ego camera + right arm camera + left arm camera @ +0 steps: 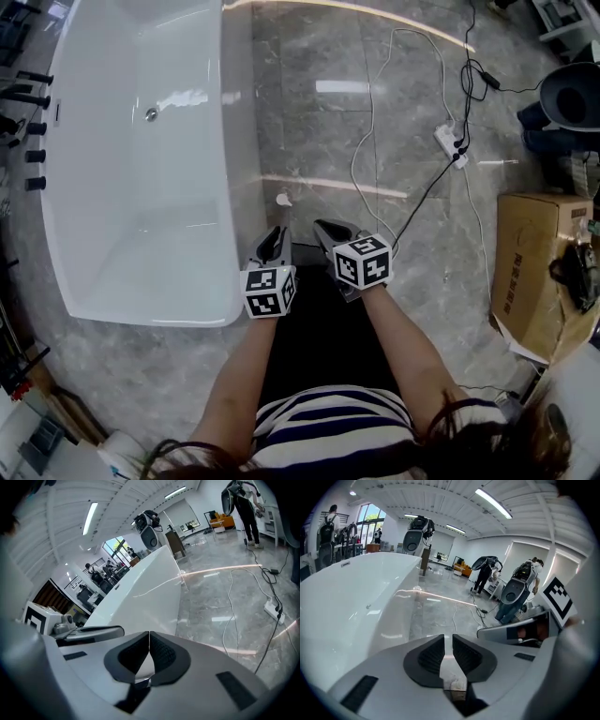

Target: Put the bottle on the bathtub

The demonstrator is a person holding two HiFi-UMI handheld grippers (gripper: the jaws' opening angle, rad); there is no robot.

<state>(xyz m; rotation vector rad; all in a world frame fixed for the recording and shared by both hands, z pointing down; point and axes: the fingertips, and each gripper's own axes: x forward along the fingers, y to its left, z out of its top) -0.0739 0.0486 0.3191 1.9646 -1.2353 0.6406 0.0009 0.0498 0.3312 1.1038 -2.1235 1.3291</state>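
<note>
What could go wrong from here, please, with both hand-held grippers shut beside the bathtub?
1. The left hand-held gripper and right hand-held gripper are shut and empty; the small white object on the floor, possibly the bottle, is not held.
2. The bathtub rim looks narrow and glossy, so a bottle could slip off.
3. The cables and power strip lie nearby: a tripping hazard.

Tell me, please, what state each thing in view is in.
Left gripper: shut, empty.
Right gripper: shut, empty.
Bathtub: empty inside.
White thing: on the floor beside the bathtub; too small to identify.
Power strip: on the floor, cables plugged in.
</note>
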